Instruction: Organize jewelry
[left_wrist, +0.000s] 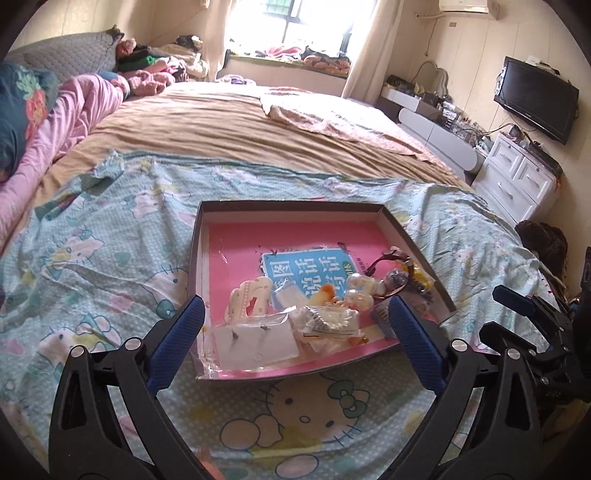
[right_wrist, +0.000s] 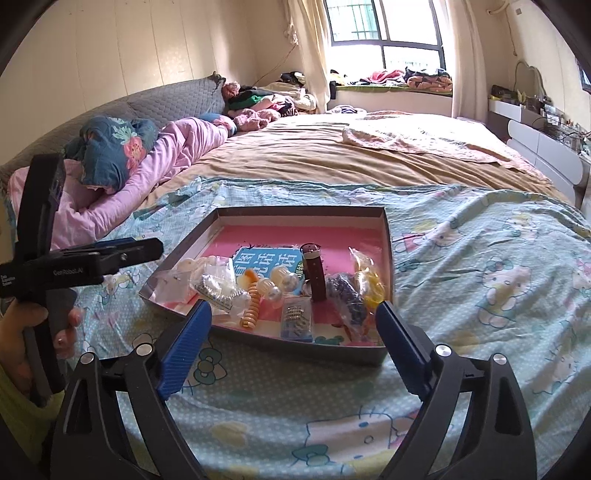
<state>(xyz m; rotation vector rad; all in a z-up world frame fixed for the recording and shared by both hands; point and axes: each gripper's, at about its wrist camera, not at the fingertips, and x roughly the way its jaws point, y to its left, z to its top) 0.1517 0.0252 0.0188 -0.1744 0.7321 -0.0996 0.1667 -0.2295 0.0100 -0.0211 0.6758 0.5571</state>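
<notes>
A shallow dark box with a pink floor lies on the bed, also in the right wrist view. Its near half holds jewelry: a cream hair claw, clear bags, pearl pieces, a brown watch strap, an orange spiral tie, a dark beaded piece and a yellow bagged item. My left gripper is open over the box's near edge, empty. My right gripper is open just short of the box, empty.
The box rests on a teal cartoon-cat sheet over a tan bedspread. Pink bedding and pillows lie at left. A white dresser and TV stand at right.
</notes>
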